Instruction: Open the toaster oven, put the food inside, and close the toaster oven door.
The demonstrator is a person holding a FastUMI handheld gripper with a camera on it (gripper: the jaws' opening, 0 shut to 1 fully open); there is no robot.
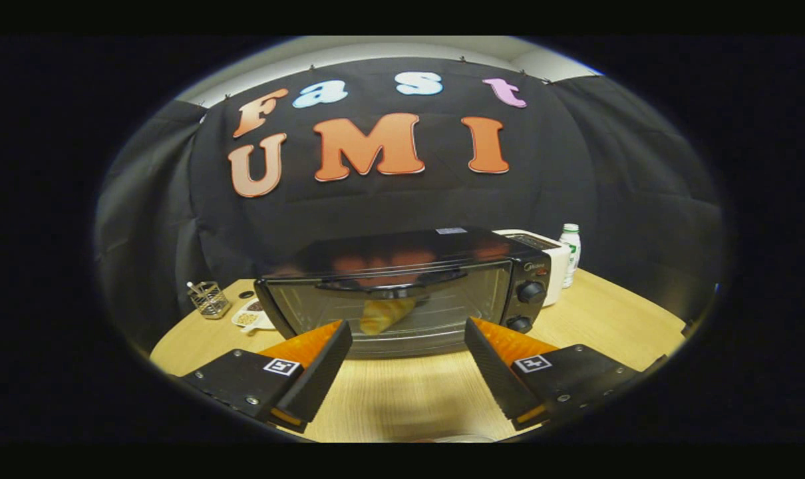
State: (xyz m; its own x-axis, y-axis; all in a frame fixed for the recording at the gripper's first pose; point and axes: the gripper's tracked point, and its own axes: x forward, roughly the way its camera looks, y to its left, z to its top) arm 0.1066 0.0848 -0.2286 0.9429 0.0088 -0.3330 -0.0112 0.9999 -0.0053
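— Two fingers spread wide on my gripper (408,346), nothing between them, just bare worktop (402,392) under the gap.

— Where is the toaster oven?

— I see the toaster oven (402,293) dead ahead at twelve o'clock, just beyond the fingertips, standing on the worktop. Its glass door (389,309) is up against the front, so it looks closed. Through the glass I make out the food (384,314), a pale golden piece lying on the rack inside.

— And the controls?

— Two knobs (530,291) sit one above the other on the oven's panel, at about one o'clock from my gripper.

— Anything else around?

— Behind the oven at two o'clock I see a white appliance (549,256) with a small bottle (570,245) just beside it. Off at ten o'clock there is a wire holder (209,299), and a white dish (253,315) near the oven's corner.
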